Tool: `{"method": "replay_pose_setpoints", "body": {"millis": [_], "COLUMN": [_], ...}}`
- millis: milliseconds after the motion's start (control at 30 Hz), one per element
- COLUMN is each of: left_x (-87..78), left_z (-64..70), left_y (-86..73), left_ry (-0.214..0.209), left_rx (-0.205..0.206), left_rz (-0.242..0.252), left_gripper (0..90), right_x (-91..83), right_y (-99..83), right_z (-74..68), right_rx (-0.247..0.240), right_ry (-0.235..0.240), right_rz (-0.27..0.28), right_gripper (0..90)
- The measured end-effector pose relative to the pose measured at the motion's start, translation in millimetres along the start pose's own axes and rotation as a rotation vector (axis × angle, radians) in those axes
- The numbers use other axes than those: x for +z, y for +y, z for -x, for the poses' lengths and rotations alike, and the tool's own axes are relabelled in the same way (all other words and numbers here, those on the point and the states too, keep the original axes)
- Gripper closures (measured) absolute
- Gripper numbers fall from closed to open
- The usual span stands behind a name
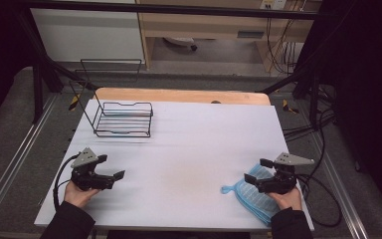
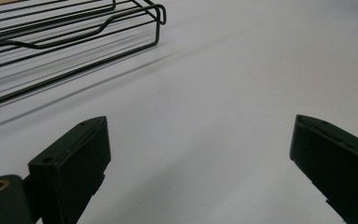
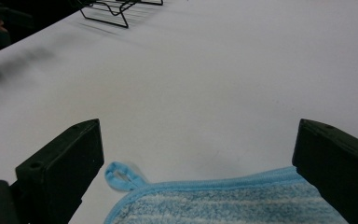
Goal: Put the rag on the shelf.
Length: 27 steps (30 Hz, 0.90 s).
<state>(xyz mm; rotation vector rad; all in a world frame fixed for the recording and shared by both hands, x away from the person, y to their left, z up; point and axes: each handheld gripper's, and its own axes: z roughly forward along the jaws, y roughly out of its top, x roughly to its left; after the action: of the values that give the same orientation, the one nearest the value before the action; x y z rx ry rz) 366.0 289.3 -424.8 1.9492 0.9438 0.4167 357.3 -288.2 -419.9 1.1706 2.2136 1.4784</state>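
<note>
- Right gripper (image 1: 255,177) hovers over the blue striped cloth (image 1: 258,199) at the table's (image 1: 189,144) near right corner; jaws wide apart, cloth edge and hanging loop (image 3: 120,175) lying between them
- Left gripper (image 1: 114,169) sits near left, jaws spread over bare tabletop; black wire rack (image 1: 123,119) beyond it

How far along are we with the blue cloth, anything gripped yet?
Nothing looks done so far. The blue cloth lies flat at the near right edge of the white table, ungripped. In hand: the right gripper hovers over the cloth's edge by its loop, jaws wide open. The left gripper is open over bare table. The wire rack holds nothing. Gripping and everything after remains.
</note>
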Motion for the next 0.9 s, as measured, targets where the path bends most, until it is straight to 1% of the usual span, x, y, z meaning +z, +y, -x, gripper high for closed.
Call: {"method": "replay_pose_setpoints", "body": {"millis": [167, 333, 467, 667, 767, 800, 833, 900], "left_x": [-1.1, -1.0, -0.4, 0.2, 0.1, -0.2, -0.5, -0.3], "left_z": [0.1, -0.7, -0.8, -0.6, -0.9, -0.9, -1.2, -1.3], "left_y": [-1.0, -1.5, -1.8, -2.0, -2.2, -2.3, -2.5, -2.8], "left_ry": [0.004, 0.008, 0.01, 0.015, 0.017, 0.019, 0.02, 0.022], "left_rx": [0.0, -0.002, -0.008, -0.001, -0.004, -0.004, -0.005, -0.006], "left_rz": [-0.001, -0.001, -0.002, -0.012, -0.011, -0.011, -0.011, -0.012], "left_gripper": [5.1, 5.0, 5.0, 5.0, 5.0, 5.0, 5.1, 5.1], "right_x": [0.9, 2.5, 3.6, 6.0, 9.5, 9.5, 12.8, 16.2], "right_y": [0.9, 1.6, 3.2, 7.5, 7.4, 7.4, 6.5, 4.3], "right_z": [-2.4, -3.6, -8.2, -23.9, -30.5, -30.5, -34.1, -37.3], "right_rx": [-0.005, -0.001, -0.01, -0.04, -0.041, -0.041, -0.042, -0.049], "right_ry": [-0.005, -0.015, -0.019, -0.03, -0.042, -0.042, -0.053, -0.065], "right_rz": [-0.006, -0.026, -0.047, -0.089, -0.111, -0.111, -0.134, -0.156], "right_gripper": [2.5, 2.5, 3.2, 4.9, 5.5, 5.5, 6.3, 7.1]}}
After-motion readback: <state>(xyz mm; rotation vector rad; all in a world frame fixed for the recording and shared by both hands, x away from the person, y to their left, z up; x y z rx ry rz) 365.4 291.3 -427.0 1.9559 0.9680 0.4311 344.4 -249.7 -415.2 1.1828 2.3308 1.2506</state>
